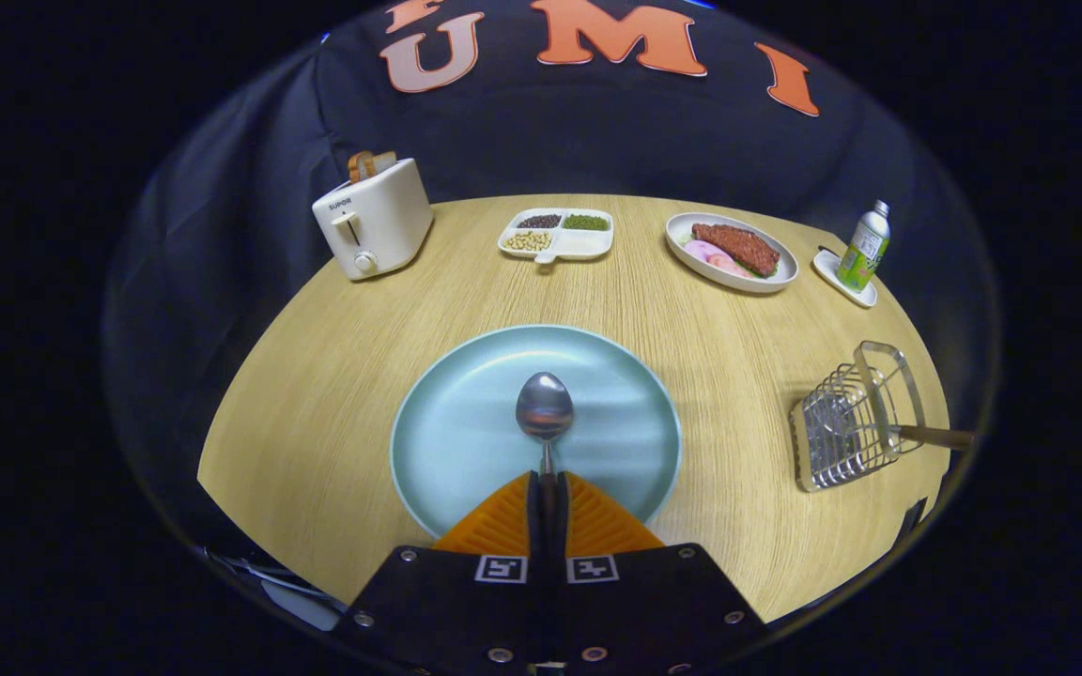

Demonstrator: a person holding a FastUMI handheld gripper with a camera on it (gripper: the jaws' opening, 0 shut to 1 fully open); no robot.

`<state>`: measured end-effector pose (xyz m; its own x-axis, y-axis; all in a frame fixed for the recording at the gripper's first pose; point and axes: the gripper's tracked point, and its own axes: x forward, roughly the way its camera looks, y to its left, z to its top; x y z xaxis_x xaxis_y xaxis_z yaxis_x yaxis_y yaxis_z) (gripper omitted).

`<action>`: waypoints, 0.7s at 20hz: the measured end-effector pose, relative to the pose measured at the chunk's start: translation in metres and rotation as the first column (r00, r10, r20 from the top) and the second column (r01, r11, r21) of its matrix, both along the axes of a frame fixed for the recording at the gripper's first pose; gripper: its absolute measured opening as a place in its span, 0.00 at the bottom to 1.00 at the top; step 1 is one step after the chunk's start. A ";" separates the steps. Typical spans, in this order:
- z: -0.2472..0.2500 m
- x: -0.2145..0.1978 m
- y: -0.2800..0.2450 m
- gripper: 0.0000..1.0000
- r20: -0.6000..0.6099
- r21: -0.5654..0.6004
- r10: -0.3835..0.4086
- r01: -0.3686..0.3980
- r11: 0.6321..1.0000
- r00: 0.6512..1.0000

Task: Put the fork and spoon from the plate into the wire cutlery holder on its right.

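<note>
Pinched between the two fingers of the gripper (547, 488) is the handle of the spoon (544, 410); the fingers are pressed nearly together with only the thin handle in the slit between them. Its bowl points away from the fingers and sits over the middle of the plate (447, 432), a pale blue round dish on the wooden table (316, 394); whether the bowl touches the plate or hangs just above it cannot be told.

Taking the plate as the landmark and going from left to right: beyond it to the left stands a cream toaster (374, 225) with bread in its slot. Straight beyond the plate lies a white divided tray (557, 235) with beans and grains. Beyond it to the right is an oval dish (731, 252) with meat, then a bottle (863, 246) on a small white coaster (843, 278). To the right of the plate, well apart, sits the wire cutlery holder (856, 418), with a handle sticking out of it toward the right.
</note>
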<state>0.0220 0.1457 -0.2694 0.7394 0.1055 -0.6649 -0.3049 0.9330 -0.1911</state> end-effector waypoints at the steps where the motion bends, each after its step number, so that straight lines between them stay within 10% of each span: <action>1: 0.009 0.000 -0.001 0.01 -0.001 0.014 0.000 0.000 1.000 1.000; 14: 0.155 -0.010 -0.156 0.01 -0.095 -0.143 -0.038 0.024 0.989 0.995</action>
<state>0.0121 -0.0102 -0.1142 0.6720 -0.0166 -0.7404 -0.2999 0.9080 -0.2926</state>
